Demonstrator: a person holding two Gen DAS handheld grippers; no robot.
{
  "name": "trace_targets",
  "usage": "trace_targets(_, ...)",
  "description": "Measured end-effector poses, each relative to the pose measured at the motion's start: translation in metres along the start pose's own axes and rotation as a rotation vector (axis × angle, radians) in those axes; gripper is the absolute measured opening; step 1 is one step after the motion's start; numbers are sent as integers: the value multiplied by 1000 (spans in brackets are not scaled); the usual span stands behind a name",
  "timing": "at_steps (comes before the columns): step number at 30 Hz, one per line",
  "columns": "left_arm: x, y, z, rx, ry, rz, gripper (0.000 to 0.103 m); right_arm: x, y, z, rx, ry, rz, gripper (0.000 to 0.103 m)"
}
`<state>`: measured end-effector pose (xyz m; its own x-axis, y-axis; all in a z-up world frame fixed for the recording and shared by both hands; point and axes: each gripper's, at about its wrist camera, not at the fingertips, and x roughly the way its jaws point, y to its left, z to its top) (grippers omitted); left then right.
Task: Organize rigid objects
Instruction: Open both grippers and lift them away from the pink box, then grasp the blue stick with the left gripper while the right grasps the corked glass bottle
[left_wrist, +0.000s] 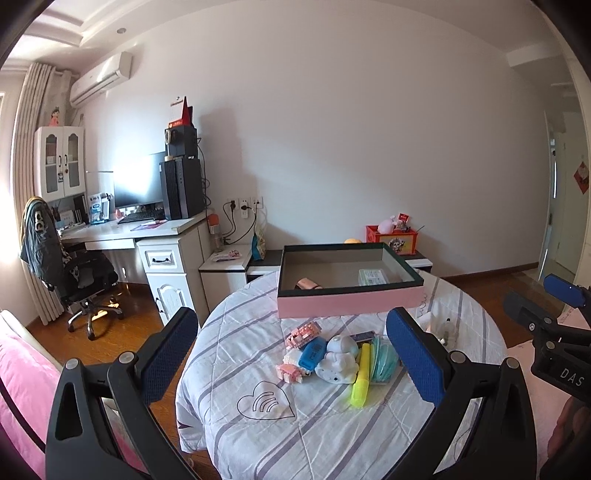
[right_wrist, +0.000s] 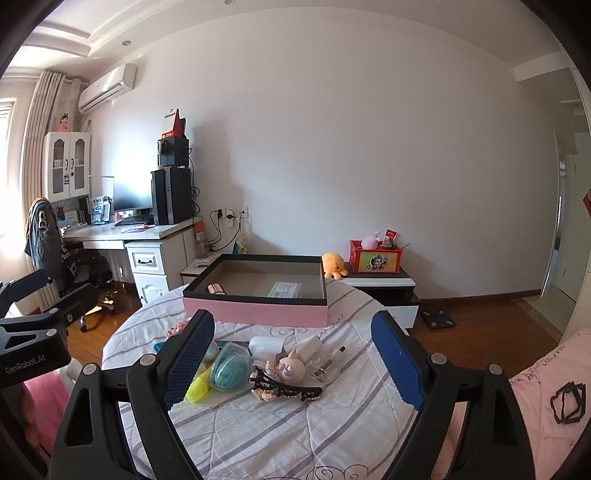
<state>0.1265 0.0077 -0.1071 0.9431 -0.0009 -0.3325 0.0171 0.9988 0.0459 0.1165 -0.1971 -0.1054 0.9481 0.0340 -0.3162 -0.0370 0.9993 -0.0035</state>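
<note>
Small toys (left_wrist: 325, 360) heaped, pink box (left_wrist: 350, 284) perhaps half-empty

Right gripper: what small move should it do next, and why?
Probably lower the right gripper, which is open and empty, onto the pink pig figure lying between its fingers. The pink box behind the pile already holds two items, while the pig is loose on the quilted table.

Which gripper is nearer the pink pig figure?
Right. The right gripper frames the pink pig figure between its open fingers; the left gripper hovers over the toys farther left.
</note>
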Motion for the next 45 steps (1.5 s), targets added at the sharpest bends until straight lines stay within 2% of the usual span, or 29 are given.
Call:
trace_targets(4,24,5,-16,-2,80,3,103,29,-5,-19,6,90,-7,88)
trace_targets(9,54,5,-35,-7,172,-38,103,65,-16,-47,24,208,-9,88)
trace_targets(19,113,9,-55,-26,301,-22,103,99,-33,-63,48,274,-21,88)
trace_targets(26,137,2,-56,-9,322,-48,103,122,-38,-66,56,304,-12,88)
trace_targets(32,149,15,-52,-32,309,-14,103,132,-38,-65,57,310,5,88)
trace_targets(34,156,18,-54,-40,326,-25,99,134,-38,-65,57,308,8,88)
trace_targets(37,168,16,-56,-38,349,-68,85,139,-36,-63,60,313,10,88)
trace_targets(39,173,17,-57,-67,354,-118,70,141,-35,-64,61,316,12,88)
trace_targets(43,181,18,-57,-92,368,-152,62,145,-34,-64,57,324,8,88)
trace_targets(45,181,17,-59,-107,368,-178,49,146,-35,-64,60,327,5,88)
